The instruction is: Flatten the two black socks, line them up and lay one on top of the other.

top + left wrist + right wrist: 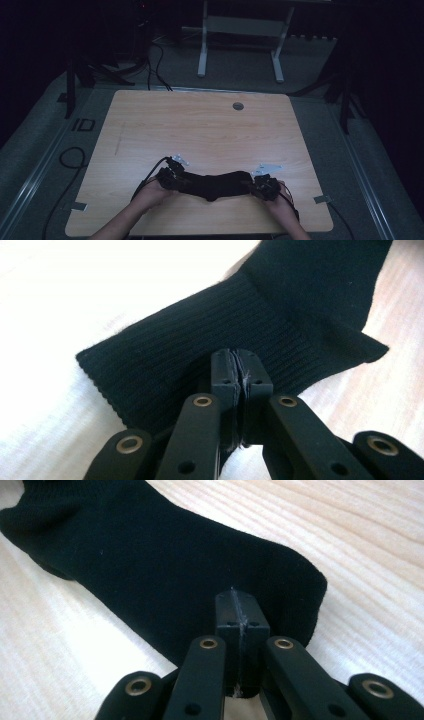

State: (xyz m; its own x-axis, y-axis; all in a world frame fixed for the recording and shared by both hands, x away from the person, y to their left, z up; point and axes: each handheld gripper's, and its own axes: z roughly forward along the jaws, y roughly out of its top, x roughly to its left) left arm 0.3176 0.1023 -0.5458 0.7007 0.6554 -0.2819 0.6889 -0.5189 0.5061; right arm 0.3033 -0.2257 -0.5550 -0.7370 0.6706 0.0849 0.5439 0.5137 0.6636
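I have the black sock (215, 185) stretched lengthwise across the table (200, 125), left gripper (239, 371) clamped on its ribbed cuff, right gripper (241, 611) on its toe.

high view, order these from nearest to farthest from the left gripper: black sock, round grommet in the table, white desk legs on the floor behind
1. black sock: pinched at its left end in the left gripper, stretched across to the right gripper.
2. round grommet: near the table's far edge, right of centre.
3. white desk legs: on the floor beyond the table, farthest.
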